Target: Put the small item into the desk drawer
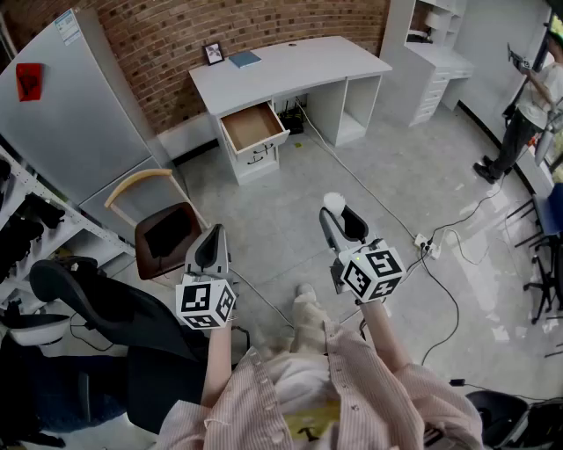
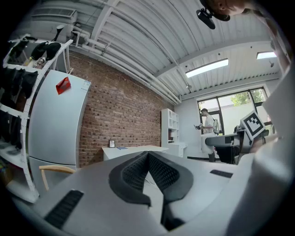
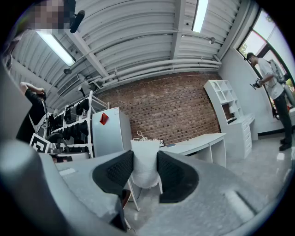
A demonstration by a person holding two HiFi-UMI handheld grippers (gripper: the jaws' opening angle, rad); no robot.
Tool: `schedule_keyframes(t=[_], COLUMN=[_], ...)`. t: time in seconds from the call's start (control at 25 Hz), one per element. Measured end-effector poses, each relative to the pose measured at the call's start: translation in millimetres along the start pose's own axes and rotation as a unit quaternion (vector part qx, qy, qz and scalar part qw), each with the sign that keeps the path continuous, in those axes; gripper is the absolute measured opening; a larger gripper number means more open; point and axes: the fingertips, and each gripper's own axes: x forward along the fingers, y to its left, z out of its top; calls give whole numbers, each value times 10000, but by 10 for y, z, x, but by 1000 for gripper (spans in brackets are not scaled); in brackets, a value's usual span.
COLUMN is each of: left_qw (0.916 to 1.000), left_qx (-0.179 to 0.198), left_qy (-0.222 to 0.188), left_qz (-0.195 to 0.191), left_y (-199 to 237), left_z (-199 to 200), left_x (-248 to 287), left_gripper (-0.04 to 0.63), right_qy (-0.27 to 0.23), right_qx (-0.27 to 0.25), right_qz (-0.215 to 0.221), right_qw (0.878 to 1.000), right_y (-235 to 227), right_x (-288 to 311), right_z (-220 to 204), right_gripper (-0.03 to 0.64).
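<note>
Here's the right tool (image 1: 337,218) clamped on the white item (image 1: 332,203); left tool (image 1: 213,237) closed, empty; drawer (image 1: 252,126) open, well off; soft item could slip loose mid-carry.

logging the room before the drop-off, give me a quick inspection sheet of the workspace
surface: white desk against brick wall
job's things: drawer open, nothing seen inside; small white item in right gripper
clutter: picture frame and blue book on desk
grippers: left gripper shut, empty; right gripper shut on small white item
cables: cords and power strip on floor
surroundings: fridge, wooden chair, office chair, person at far right
</note>
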Motion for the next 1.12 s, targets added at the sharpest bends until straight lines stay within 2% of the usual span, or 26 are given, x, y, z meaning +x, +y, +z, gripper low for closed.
schedule_keyframes(t=[0.32,0.76,1.12], left_qw=[9999,9985,9965], left_qx=[-41,-185,-286], left_qy=[120,310,417], left_qz=[97,405,665], left_y=[119,420,442], left_z=[-71,-78,-139], left_x=[433,1501,2072], left_gripper=[-2,-2,-2], right_qy=[123,368,550], right_qx=[1,105,207], right_qz=[110,338,567], right_qw=[9999,9987,9967], right_y=[-234,-893,-1388], right_x=[434,1454,1924], right_z=[-31,61,101], right_gripper=[163,164,163])
